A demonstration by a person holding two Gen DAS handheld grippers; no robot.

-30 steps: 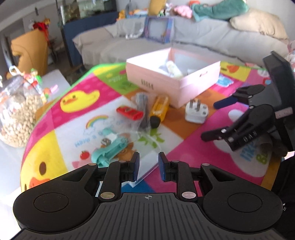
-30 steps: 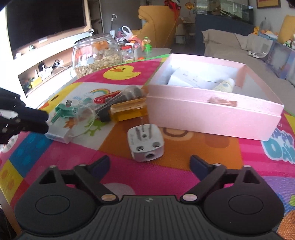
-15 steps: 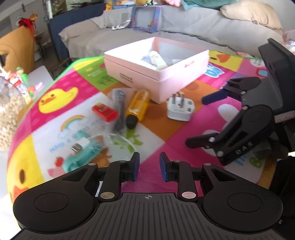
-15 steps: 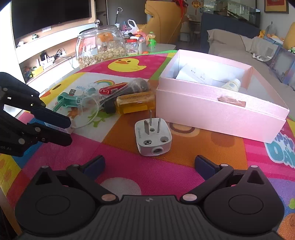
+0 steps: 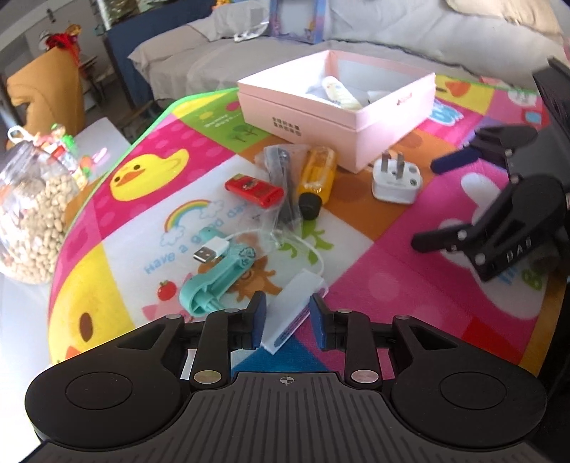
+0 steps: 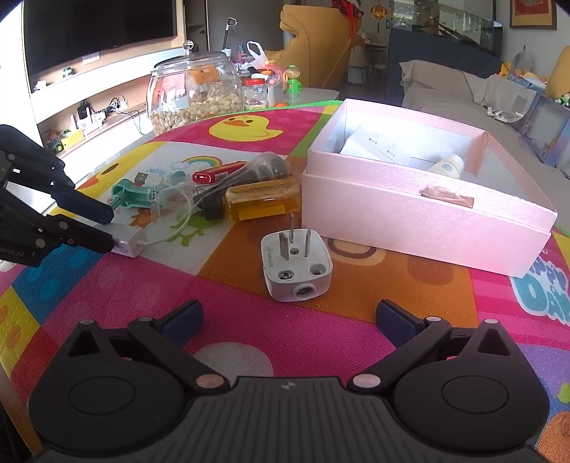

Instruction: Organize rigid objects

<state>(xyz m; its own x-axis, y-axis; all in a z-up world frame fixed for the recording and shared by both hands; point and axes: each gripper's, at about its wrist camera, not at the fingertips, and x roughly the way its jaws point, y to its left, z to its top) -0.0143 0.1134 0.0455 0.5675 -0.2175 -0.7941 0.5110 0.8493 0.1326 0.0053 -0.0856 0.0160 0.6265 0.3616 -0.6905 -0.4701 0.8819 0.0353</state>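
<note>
- The left gripper's (image 5: 287,317) fingers covered the near end of the white adapter (image 5: 292,310).
- Print on the pink box (image 5: 313,117) was too small to read.
- The glass jar (image 5: 28,213) was cut off by the left edge.
- The sofa (image 5: 392,32) behind was blurred.

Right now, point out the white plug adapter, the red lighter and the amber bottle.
white plug adapter (image 6: 297,274): right wrist view, on its near face below the prongs.
red lighter (image 5: 253,187): left wrist view, middle of its body.
amber bottle (image 6: 263,203): right wrist view, middle of its side.
</note>
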